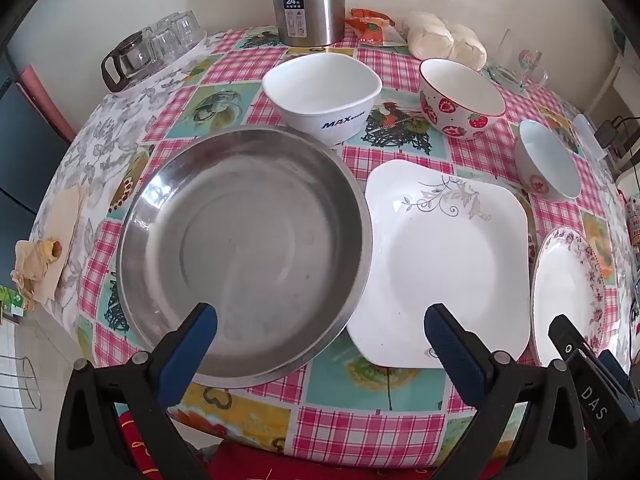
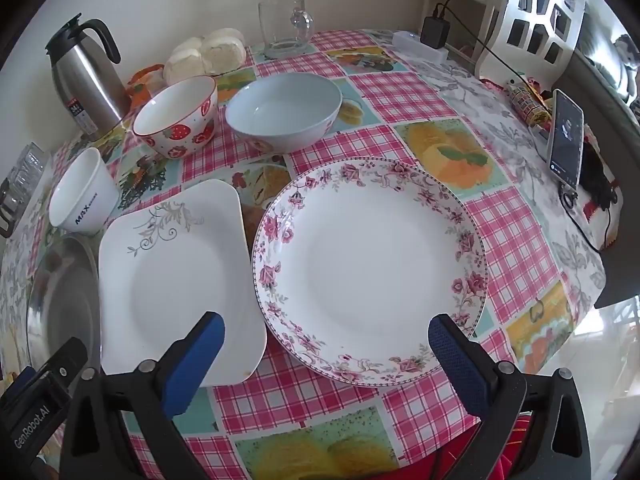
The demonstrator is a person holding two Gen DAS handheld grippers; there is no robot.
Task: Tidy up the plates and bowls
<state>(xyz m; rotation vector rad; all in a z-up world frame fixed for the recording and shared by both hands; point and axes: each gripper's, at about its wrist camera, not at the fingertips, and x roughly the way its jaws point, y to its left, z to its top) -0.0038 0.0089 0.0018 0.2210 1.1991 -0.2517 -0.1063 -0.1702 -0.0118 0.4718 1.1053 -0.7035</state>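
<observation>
Plates and bowls sit spread over a round worktop [image 2: 400, 92] covered in a pink checked cloth. In the near row, from left to right, lie a steel pan [image 1: 244, 252], a square white plate [image 1: 448, 264] with a grey scroll pattern, and a round flowered plate [image 2: 370, 268]. The steel pan's right rim overlaps the left edge of the square white plate, while the flowered plate lies just beside that plate's right edge. In the far row, left to right, stand a white bowl [image 1: 322, 94] with blue lettering, a strawberry bowl [image 1: 460, 98], and a pale blue bowl [image 2: 284, 110]. All three stand upright and apart from one another.

The left tool [image 1: 320, 344] hangs over the near edge of the worktop with its blue-padded fingers wide apart, holding nothing, one finger above the steel pan and the other above the square white plate. The right tool [image 2: 326, 352] hangs likewise, fingers spread and empty, straddling the near side of the flowered plate.

Farther back, a steel flask [image 1: 308, 0] stands at the wall behind the white bowl, with a bag of buns [image 1: 444, 38] and an orange packet [image 1: 370, 24] to its right. A glass mug [image 2: 284, 28] stands at the far edge. Glass cups [image 1: 168, 40] sit at the far left, and a phone [image 2: 566, 140] leans at the right edge.
</observation>
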